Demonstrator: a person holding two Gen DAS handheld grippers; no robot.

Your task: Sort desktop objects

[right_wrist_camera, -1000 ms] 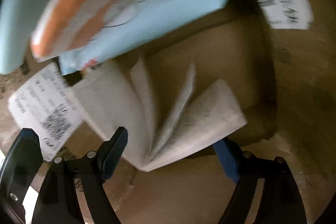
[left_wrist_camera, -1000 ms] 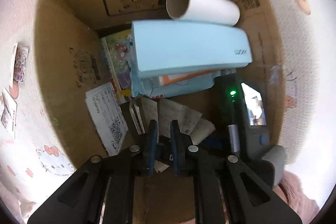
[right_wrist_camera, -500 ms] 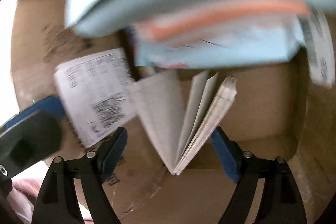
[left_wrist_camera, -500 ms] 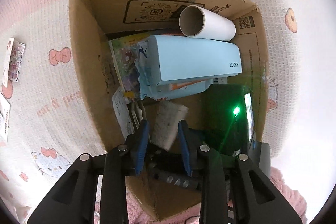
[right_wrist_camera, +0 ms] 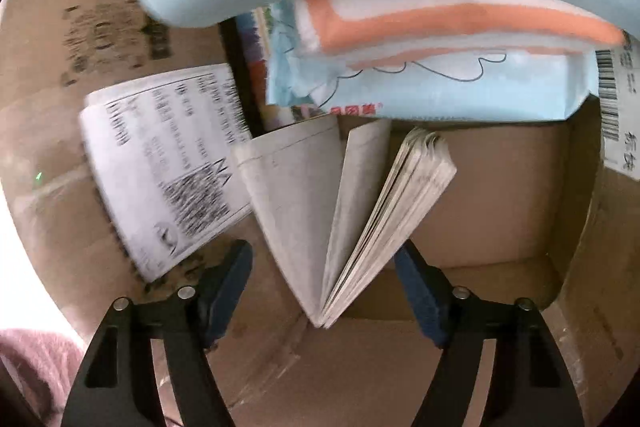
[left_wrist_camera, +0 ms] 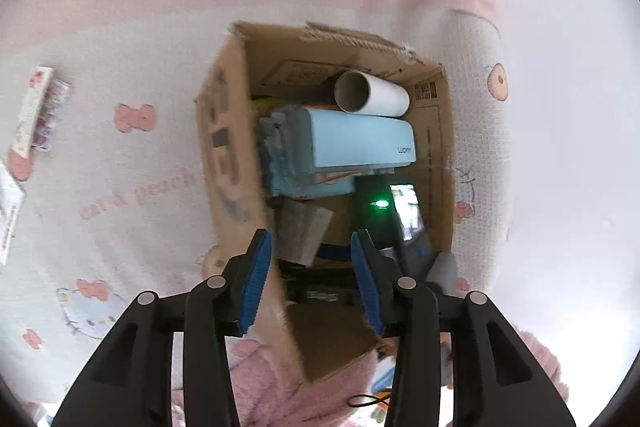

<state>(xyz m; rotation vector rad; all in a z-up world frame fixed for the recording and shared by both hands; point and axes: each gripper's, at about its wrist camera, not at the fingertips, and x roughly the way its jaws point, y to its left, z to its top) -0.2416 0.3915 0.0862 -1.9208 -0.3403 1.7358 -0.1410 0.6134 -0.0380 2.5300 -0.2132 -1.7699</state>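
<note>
An open cardboard box (left_wrist_camera: pixel 228 147) stands on a pink patterned cloth. My left gripper (left_wrist_camera: pixel 311 243) hovers above the box's near rim. Its jaws are opening and nothing is between them. Far below them, a grey booklet (left_wrist_camera: pixel 304 235) stands inside the box. My right gripper (right_wrist_camera: pixel 324 255) is down inside the box (right_wrist_camera: pixel 480 187), and the fanned booklet (right_wrist_camera: pixel 304 211) sits between its closing jaws. The left pad stands clear of the booklet's cover; the right pad is close to the thick side. The right gripper's body with a green light (left_wrist_camera: pixel 380 205) shows in the left wrist view.
The box also holds a light blue carton (left_wrist_camera: pixel 360 143), a paper tube (left_wrist_camera: pixel 372 95), a blue-and-orange pack (right_wrist_camera: pixel 440 67) and a printed white sheet (right_wrist_camera: pixel 168 155). Sticker packs (left_wrist_camera: pixel 36 111) lie on the cloth (left_wrist_camera: pixel 120 187) at the left. A pink sleeve (left_wrist_camera: pixel 256 379) is at the bottom.
My left gripper opened, let go of the booklet and pulled up out of the box. My right gripper rolled, with the booklet staying between its jaws, which narrowed slightly.
</note>
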